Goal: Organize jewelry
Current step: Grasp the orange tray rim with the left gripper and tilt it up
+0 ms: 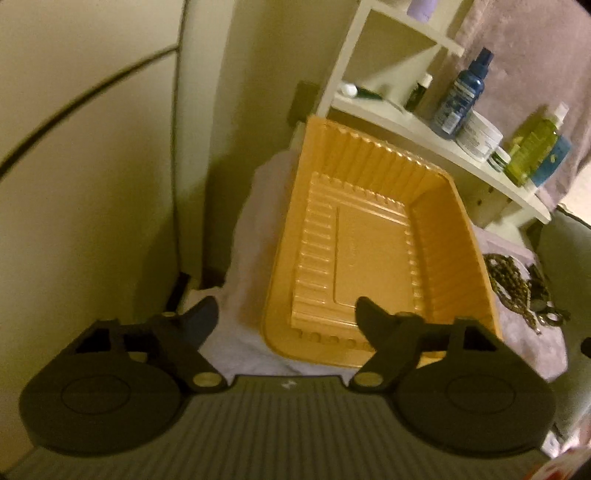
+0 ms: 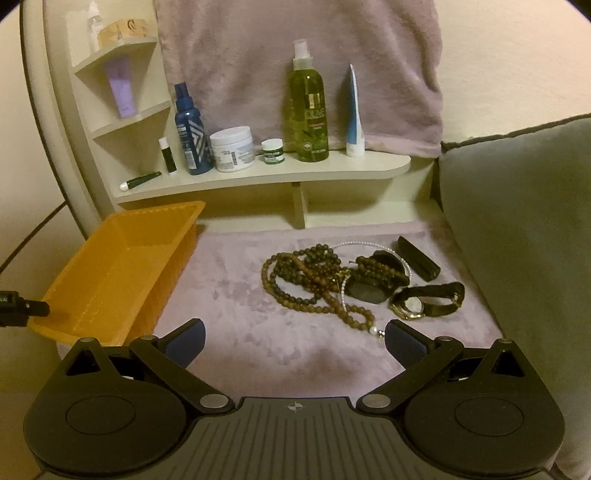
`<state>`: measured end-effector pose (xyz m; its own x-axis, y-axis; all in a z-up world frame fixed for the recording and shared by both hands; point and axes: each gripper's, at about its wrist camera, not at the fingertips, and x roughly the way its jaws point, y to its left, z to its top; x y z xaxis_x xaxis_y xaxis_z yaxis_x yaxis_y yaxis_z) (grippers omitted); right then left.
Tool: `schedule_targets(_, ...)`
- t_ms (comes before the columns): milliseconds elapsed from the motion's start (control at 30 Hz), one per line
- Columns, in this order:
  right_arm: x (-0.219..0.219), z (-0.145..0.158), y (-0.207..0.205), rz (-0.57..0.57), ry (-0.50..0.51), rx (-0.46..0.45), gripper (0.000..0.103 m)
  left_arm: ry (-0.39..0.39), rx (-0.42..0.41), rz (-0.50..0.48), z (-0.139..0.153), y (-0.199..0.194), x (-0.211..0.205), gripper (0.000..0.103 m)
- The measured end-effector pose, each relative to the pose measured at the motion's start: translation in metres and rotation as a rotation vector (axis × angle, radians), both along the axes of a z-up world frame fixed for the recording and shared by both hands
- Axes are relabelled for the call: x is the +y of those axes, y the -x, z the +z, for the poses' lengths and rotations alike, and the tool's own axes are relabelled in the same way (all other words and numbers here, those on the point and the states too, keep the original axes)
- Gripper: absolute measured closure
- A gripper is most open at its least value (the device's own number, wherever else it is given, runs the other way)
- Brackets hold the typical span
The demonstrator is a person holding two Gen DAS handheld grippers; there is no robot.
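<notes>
An empty orange plastic tray point(image 1: 436, 236) lies on a lilac cloth; it also shows at the left of the right wrist view point(image 2: 92, 295). My left gripper point(image 1: 286, 314) is open and empty above the tray's near edge. A pile of brown bead necklaces point(image 2: 306, 277) lies on the cloth, tangled with a thin white bead string point(image 2: 369, 243), a dark round case point(image 2: 369, 290), a gold wristwatch point(image 2: 424, 301) and a black bar point(image 2: 417, 258). My right gripper point(image 2: 295, 338) is open and empty just short of the pile. The beads show at the right edge of the left view point(image 1: 509, 284).
A white curved shelf point(image 2: 332, 166) behind the cloth holds bottles, jars and tubes, among them a tall green bottle point(image 2: 308, 107) and a blue one point(image 2: 190, 136). A grey cushion point(image 2: 517, 221) borders the cloth on the right. A lilac towel point(image 2: 295, 33) hangs behind.
</notes>
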<state>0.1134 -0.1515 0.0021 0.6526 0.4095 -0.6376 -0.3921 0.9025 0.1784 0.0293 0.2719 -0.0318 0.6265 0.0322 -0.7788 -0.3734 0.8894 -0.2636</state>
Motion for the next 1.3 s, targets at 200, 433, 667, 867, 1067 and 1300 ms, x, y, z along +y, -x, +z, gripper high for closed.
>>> schedule_targets(200,0.01,-0.01,-0.009,-0.008,0.041,0.026,0.0,0.042,0.025,-0.053,-0.014,-0.02,0.015,0.059)
schedule_targets(433,0.019,-0.016,-0.018,-0.008,0.064,0.04,0.0,0.044,0.059,-0.11,-0.021,-0.033,0.022,0.072)
schedule_targets(667,0.018,-0.019,-0.024,-0.016,0.053,0.043,0.0,0.046,0.104,-0.131,-0.023,-0.041,0.018,0.087)
schedule_targets(867,0.009,-0.022,-0.027,-0.037,0.026,0.048,0.0,-0.024,0.124,-0.128,-0.004,-0.044,0.002,0.091)
schedule_targets(1067,-0.008,-0.026,-0.029,-0.064,-0.012,0.048,0.0,-0.149,0.15,-0.119,0.013,-0.041,-0.026,0.091)
schedule_targets(1300,-0.029,-0.036,-0.035,-0.083,-0.061,0.051,0.0,-0.291,0.15,-0.126,0.032,-0.042,-0.066,0.091)
